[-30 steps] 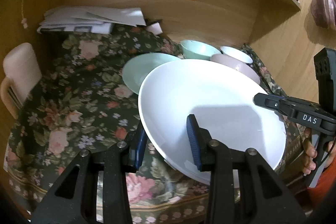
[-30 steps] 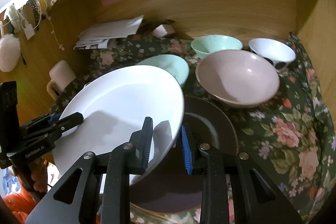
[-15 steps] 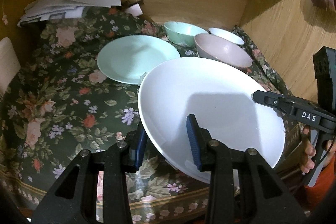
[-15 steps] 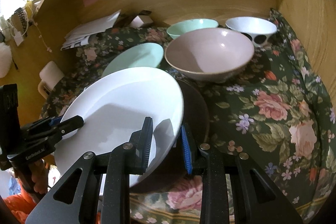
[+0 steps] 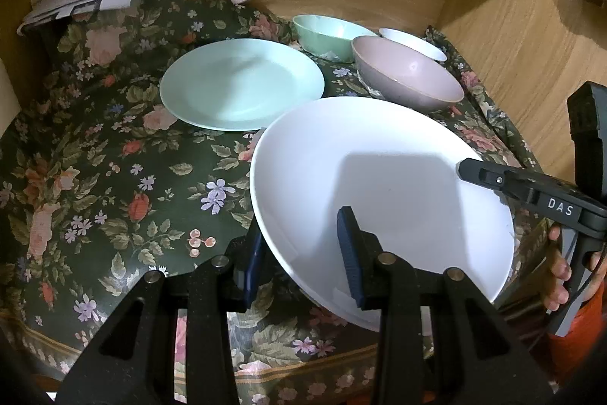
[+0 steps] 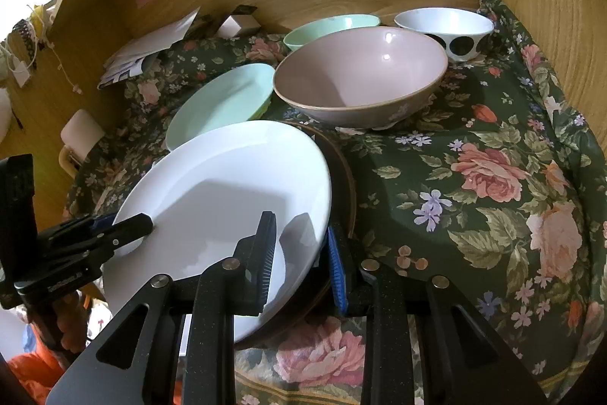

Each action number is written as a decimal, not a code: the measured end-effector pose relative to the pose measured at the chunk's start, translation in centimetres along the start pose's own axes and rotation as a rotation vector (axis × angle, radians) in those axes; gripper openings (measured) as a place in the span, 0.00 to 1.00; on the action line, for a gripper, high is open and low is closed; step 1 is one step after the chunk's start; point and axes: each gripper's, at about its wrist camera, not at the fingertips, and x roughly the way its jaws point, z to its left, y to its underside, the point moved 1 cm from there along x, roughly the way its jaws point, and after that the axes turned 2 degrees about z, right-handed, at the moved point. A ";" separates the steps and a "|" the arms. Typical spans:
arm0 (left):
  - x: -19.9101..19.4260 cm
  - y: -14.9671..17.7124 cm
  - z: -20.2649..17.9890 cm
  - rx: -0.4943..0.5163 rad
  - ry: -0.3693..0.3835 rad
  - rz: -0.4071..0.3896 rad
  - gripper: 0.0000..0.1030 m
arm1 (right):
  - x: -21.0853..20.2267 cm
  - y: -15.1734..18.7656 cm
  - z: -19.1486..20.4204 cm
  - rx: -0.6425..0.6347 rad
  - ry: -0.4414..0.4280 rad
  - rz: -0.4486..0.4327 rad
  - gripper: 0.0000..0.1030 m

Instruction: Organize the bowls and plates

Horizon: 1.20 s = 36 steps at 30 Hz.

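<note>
Behind white plate [image 5: 379, 185] clamped by both grippers, mint plate [image 5: 242, 82], pink bowl [image 6: 360, 74], dark plate [image 6: 341, 177] beneath.

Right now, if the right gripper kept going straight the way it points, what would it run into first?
Beyond the large white plate it straddles, the right gripper would probably reach the wide pink ceramic bowl first, though depth is uncertain. The dark brown plate lies under the white one.
</note>
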 end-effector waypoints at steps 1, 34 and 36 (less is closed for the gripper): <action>0.1 0.0 0.1 -0.002 0.001 0.004 0.36 | 0.0 0.0 0.0 -0.002 0.000 0.001 0.23; -3.8 -3.8 2.0 0.009 -0.069 -0.181 0.44 | -3.9 -3.3 3.2 -0.136 0.075 -0.187 0.43; -4.5 -4.5 2.7 -0.004 -0.081 -0.211 0.47 | -4.1 -4.1 3.8 -0.153 0.070 -0.210 0.47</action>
